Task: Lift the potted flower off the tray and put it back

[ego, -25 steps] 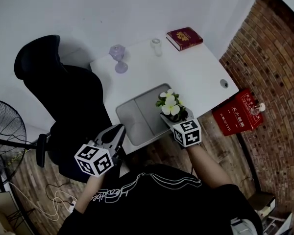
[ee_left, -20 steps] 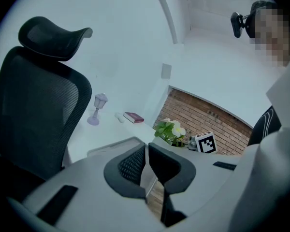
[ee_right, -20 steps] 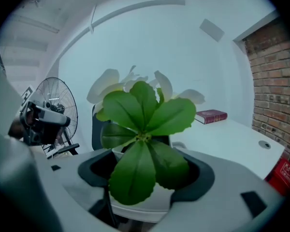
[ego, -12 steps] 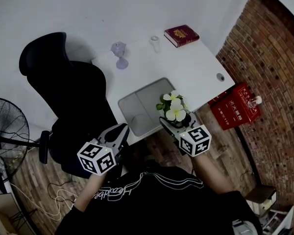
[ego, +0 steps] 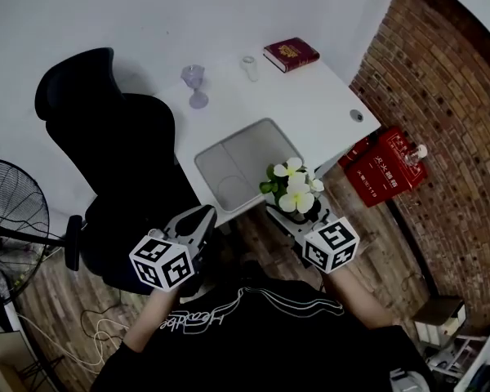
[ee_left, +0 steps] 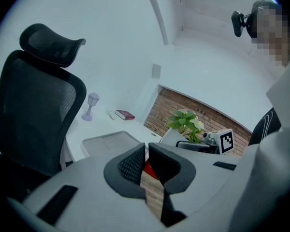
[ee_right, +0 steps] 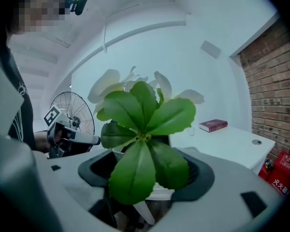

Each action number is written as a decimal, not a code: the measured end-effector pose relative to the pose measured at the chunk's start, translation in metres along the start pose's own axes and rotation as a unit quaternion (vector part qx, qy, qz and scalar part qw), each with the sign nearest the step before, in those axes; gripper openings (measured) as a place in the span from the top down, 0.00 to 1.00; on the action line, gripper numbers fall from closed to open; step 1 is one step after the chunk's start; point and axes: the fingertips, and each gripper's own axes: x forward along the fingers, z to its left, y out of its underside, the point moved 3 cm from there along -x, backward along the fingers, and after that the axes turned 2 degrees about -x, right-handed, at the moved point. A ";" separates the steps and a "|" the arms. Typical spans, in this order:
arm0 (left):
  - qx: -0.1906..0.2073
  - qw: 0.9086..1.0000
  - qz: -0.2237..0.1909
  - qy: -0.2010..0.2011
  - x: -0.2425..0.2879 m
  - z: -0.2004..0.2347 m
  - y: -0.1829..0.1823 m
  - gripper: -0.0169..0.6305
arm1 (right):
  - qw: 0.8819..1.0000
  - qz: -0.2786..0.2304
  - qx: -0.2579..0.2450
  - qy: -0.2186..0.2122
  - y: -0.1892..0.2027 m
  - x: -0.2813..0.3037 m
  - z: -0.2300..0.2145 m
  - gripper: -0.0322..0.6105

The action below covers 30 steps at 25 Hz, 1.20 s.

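Right gripper (ego: 297,217) clamped on the white pot of the potted flower with cream blossoms and broad green leaves (ego: 292,188); the right gripper view shows the pot seated between both dark jaws, leaves spreading over them. The plant is off the shallow grey rectangular tray (ego: 243,152) and held in the air, upright, just past the near edge of the white table (ego: 314,104), above the wood-plank floor (ego: 257,233); near the tray's near right corner, not touching it.

Left gripper (ego: 198,219) jaws together, only a thin slit between the pads, nothing in them; it hangs off the table's near left side, in front of the black mesh office chair (ego: 106,158), well apart from the plant.

Tray bare, a faint round mark near its front. At the table's far edge: a dark red hardback book (ego: 290,54), a small clear cup (ego: 249,66), a pale purple stemmed glass (ego: 195,84). A red box with white lettering (ego: 384,168) stands on the floor by the brick wall (ego: 441,80); a black standing fan (ego: 12,219) at far left.
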 end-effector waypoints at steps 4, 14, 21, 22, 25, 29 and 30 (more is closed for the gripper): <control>0.003 1.000 0.005 0.008 -0.006 -0.006 0.007 0.90 | 1.000 -0.002 0.005 0.006 0.007 -0.013 0.012 0.42; 0.010 1.000 0.008 0.018 -0.013 -0.023 0.016 0.90 | 1.000 -0.008 0.012 0.013 0.017 -0.038 0.025 0.42; 0.011 1.000 0.010 0.013 -0.012 -0.029 0.016 0.90 | 1.000 -0.013 0.013 0.008 0.013 -0.041 0.021 0.42; 0.011 1.000 0.010 0.013 -0.010 -0.029 0.015 0.90 | 1.000 -0.013 0.013 0.007 0.012 -0.040 0.019 0.42; 0.012 1.000 0.010 0.014 -0.004 -0.025 0.010 0.90 | 1.000 -0.013 0.010 0.006 0.008 -0.031 0.012 0.42; 0.013 1.000 0.007 0.008 0.003 -0.021 0.003 0.90 | 1.000 -0.015 0.008 0.000 0.000 -0.020 0.000 0.42; 0.013 1.000 0.006 0.005 0.004 -0.022 0.001 0.90 | 1.000 -0.015 0.007 -0.003 -0.003 -0.019 -0.003 0.42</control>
